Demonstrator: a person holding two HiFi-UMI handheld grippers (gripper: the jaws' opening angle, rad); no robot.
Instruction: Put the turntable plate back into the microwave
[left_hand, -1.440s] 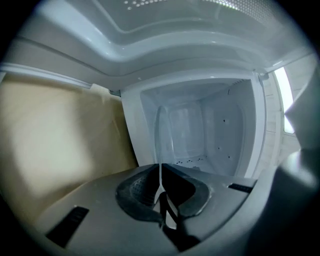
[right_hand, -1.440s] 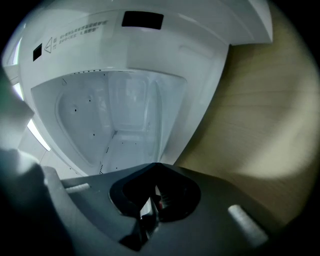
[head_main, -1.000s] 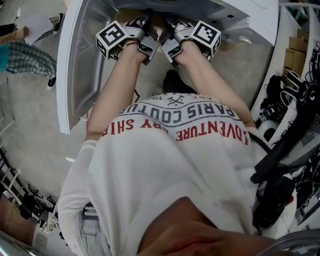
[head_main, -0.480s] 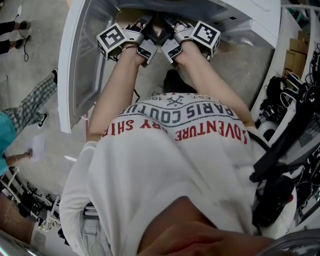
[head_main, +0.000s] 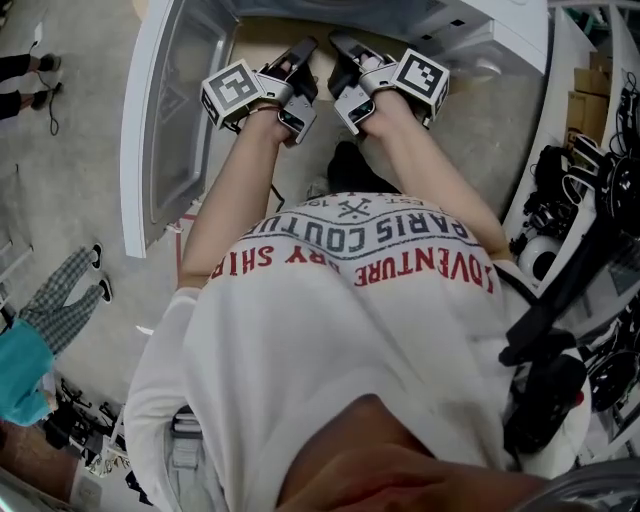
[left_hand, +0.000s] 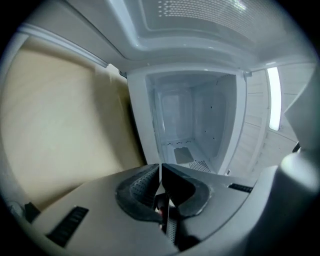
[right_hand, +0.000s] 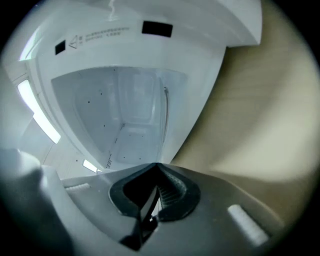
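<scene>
Left tongs (left_hand: 161, 172), right tongs (right_hand: 156, 171) hovering before open microwave (left_hand: 192, 130), jaws pressing together, gripping nothing. Turntable plate not showing ahead; next move likely locating, clamping it.

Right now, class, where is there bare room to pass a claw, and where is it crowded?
Free: the open microwave cavity, nothing bulky showing inside, and the beige surface bordering it. Crowded: just outside the cavity, where the shut left claw and right claw sit close together.
</scene>
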